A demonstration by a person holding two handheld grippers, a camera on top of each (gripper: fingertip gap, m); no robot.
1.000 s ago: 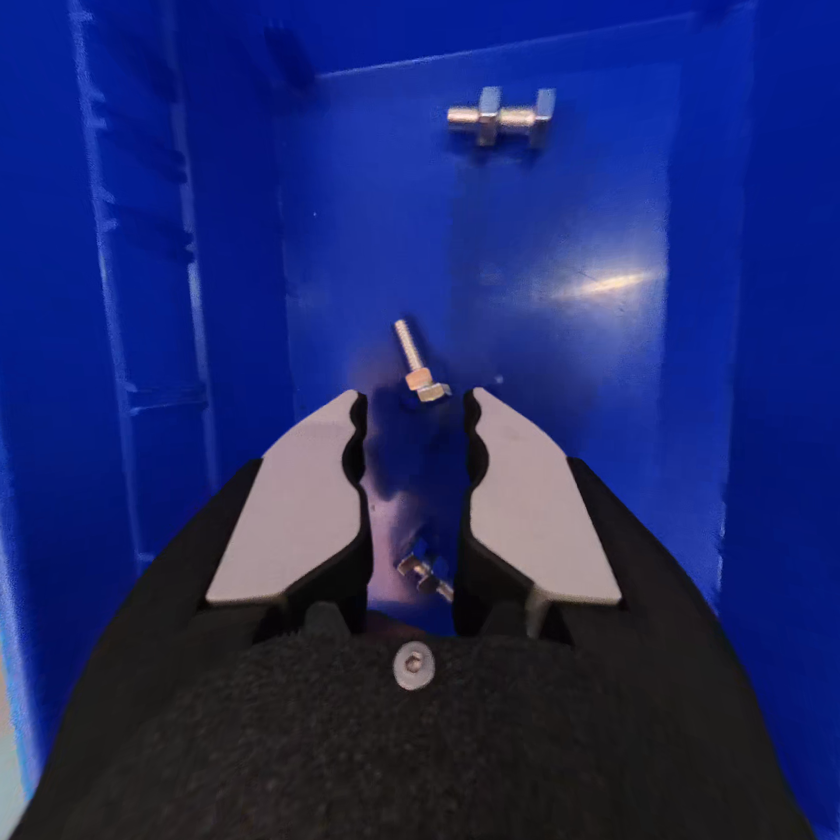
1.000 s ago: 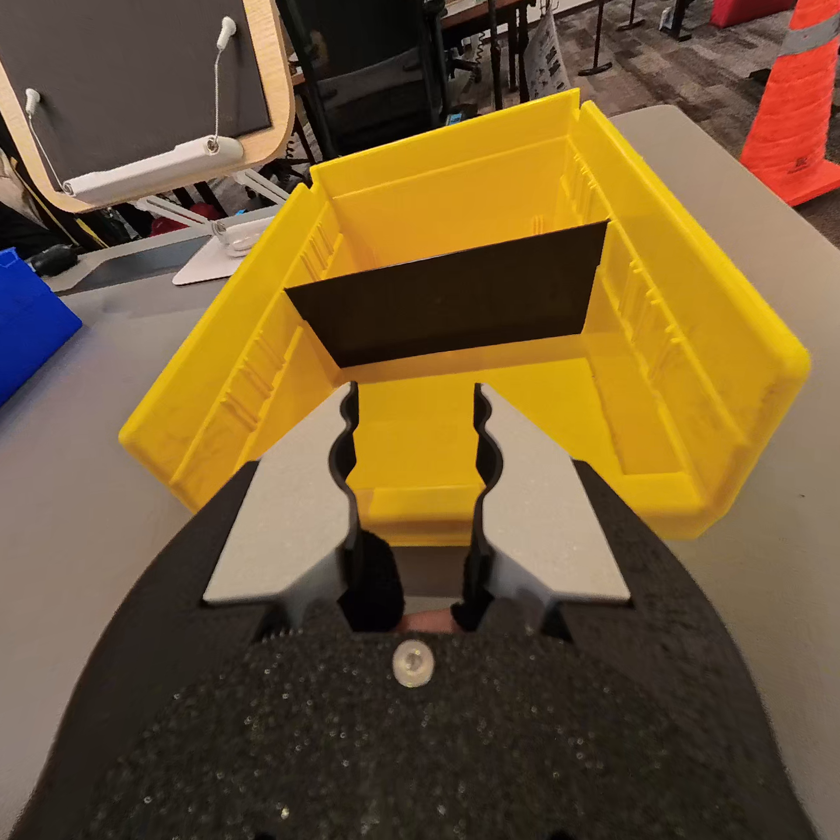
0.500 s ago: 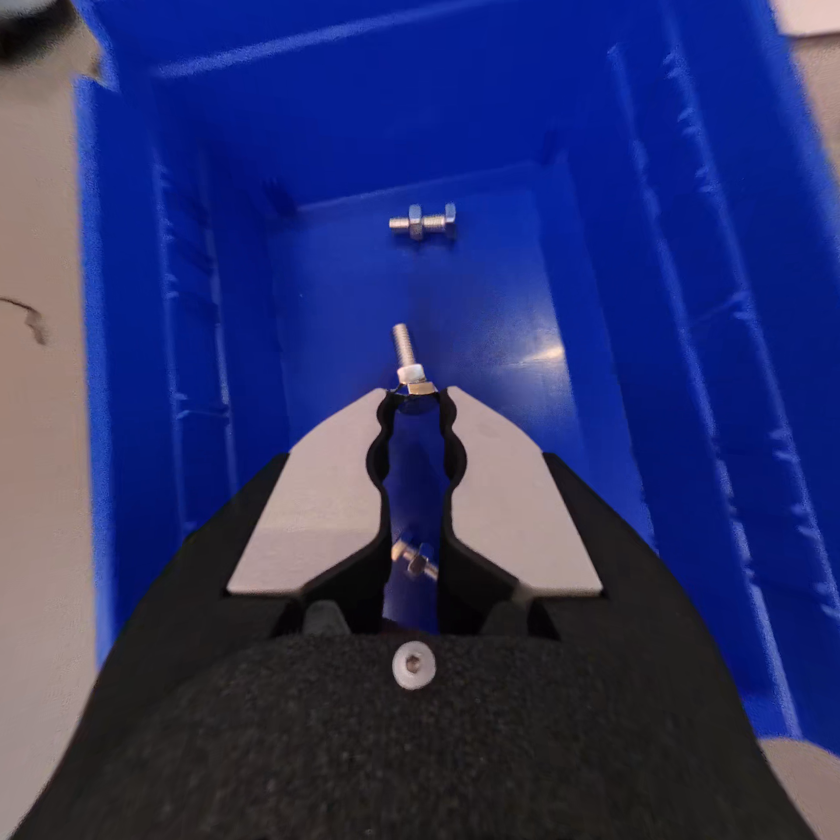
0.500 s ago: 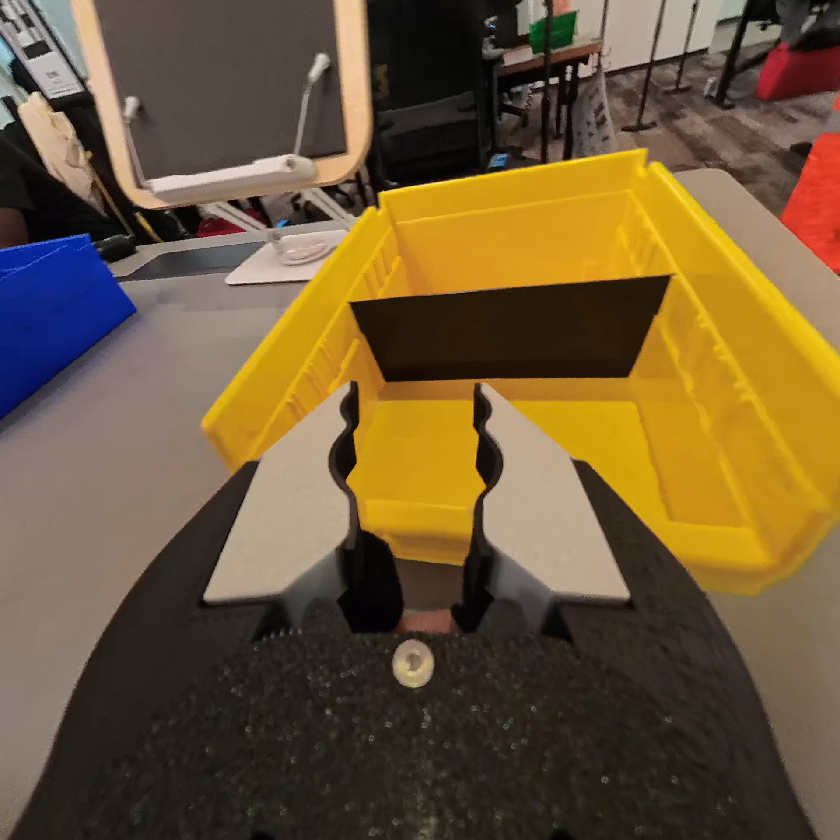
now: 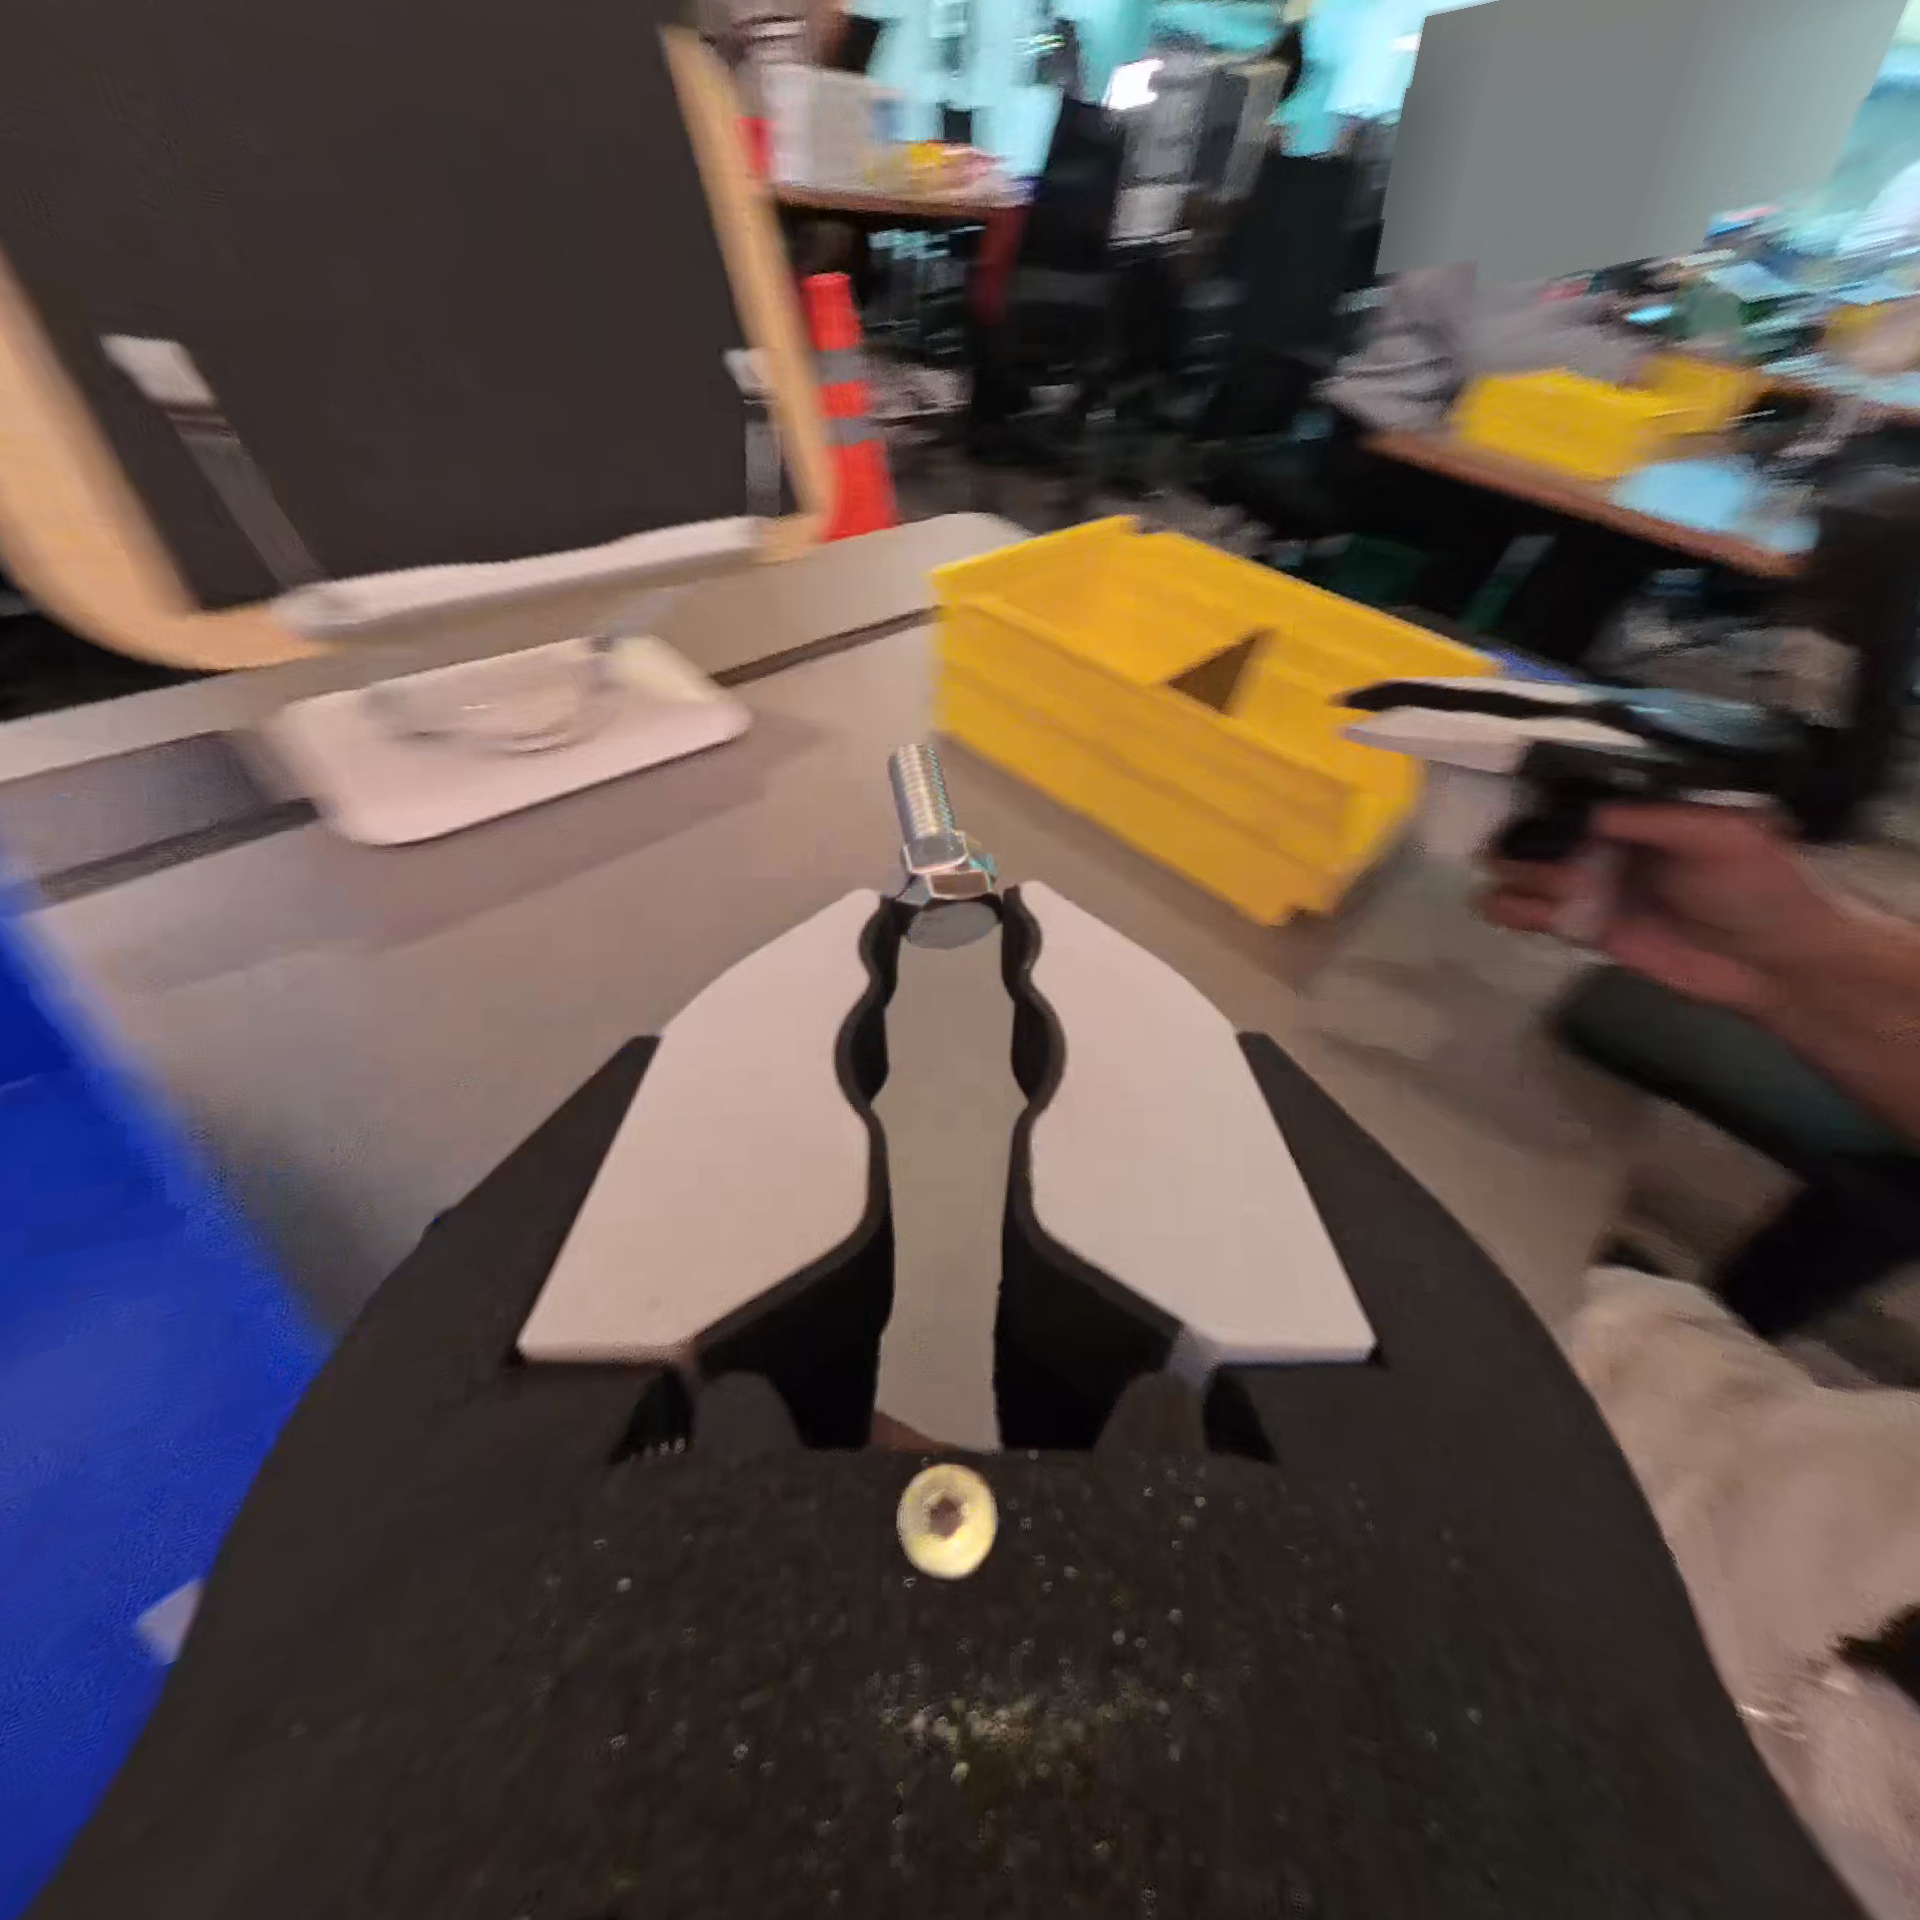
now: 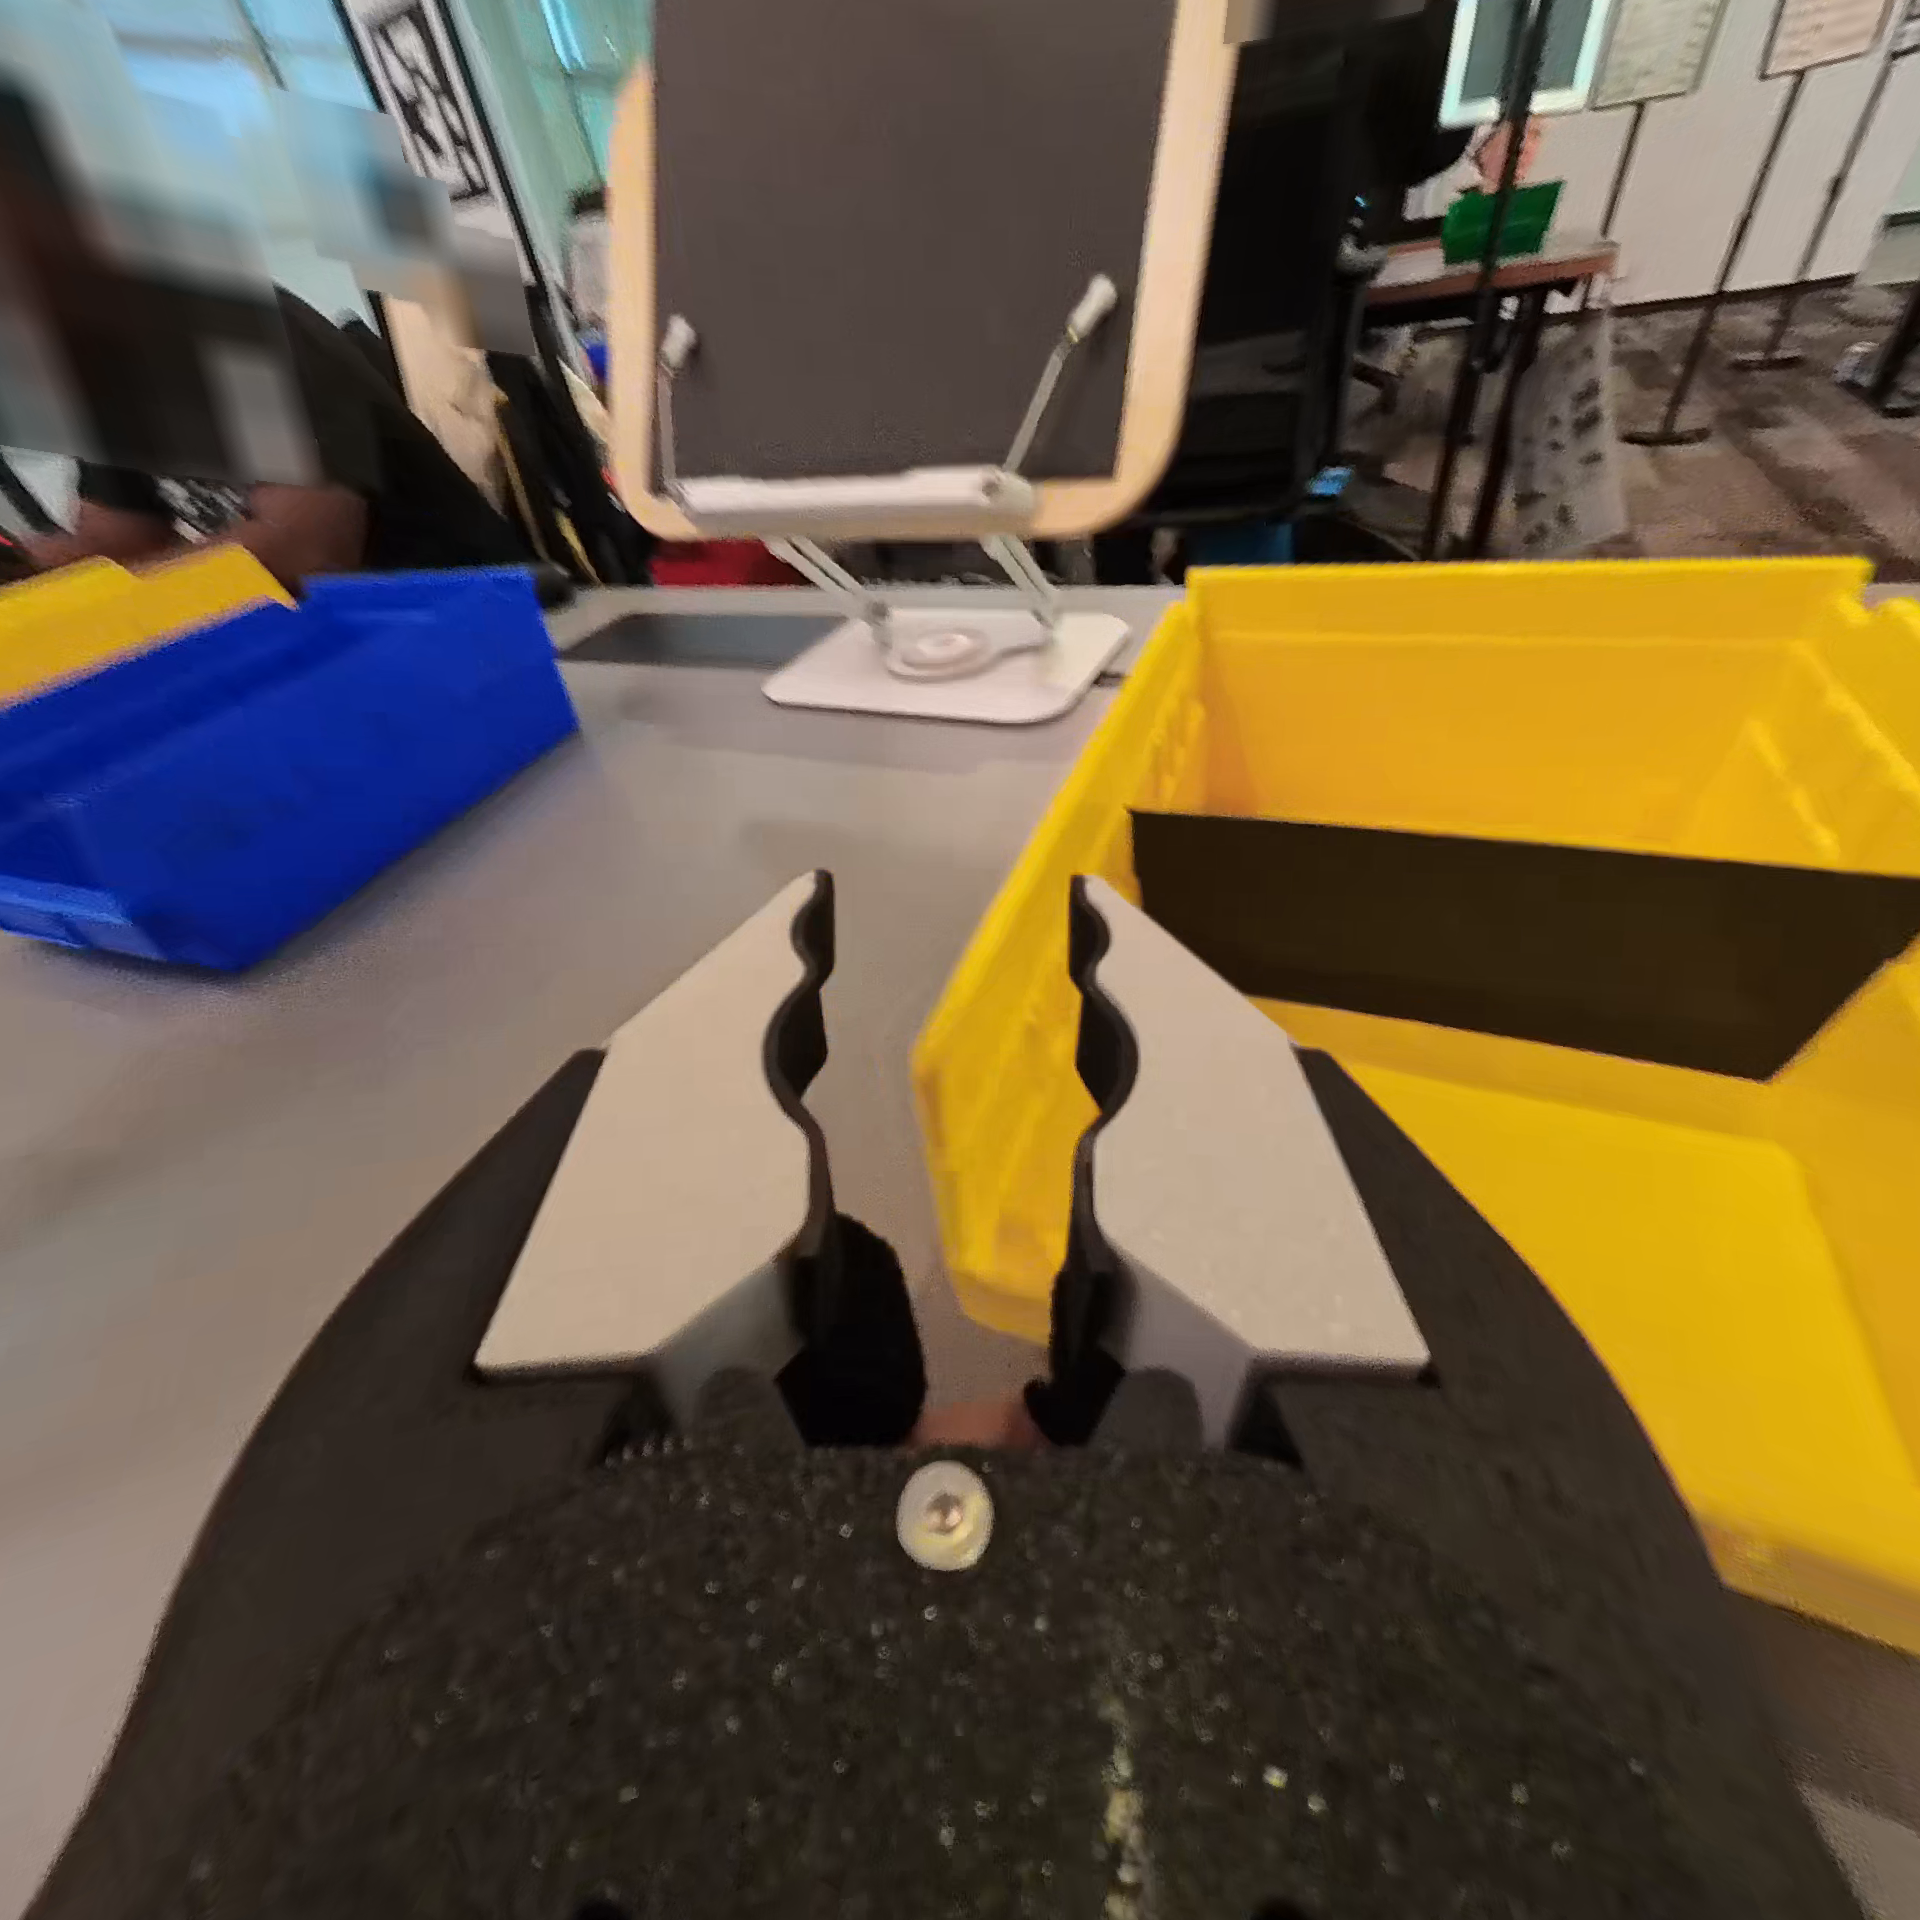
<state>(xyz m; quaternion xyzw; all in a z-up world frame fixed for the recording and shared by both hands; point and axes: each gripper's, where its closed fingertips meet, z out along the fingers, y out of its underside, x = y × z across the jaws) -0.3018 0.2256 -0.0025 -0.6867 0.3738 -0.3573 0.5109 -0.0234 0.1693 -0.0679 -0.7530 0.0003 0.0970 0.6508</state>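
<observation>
Above the middle of the grey counter (image 5: 644, 935), a silver bolt (image 5: 928, 831) with a nut threaded against its head is pinched by the hex head at the very tips of the left gripper (image 5: 943, 914), both black pads pressing on it. The threaded shank points forward and slightly up, clear of the fingers; that seems to be why the hold is so far out at the tips, since it leaves the whole shank and nut free. I count one bolt and one nut.

Off to the right, the right gripper (image 6: 951, 894) hangs with its fingers spread and nothing between them, just beside the near left corner of the yellow bin (image 6: 1455, 675). This bin stands toward the counter's right edge, and a single black divider (image 6: 1507, 935) crosses it, making two compartments, bare where visible.

A blue bin (image 6: 260, 748) sits toward the left edge, its inside hidden from here. A white stand (image 6: 951, 665) at the far edge props one dark panel (image 6: 904, 239). On the counter, then, two bins.
</observation>
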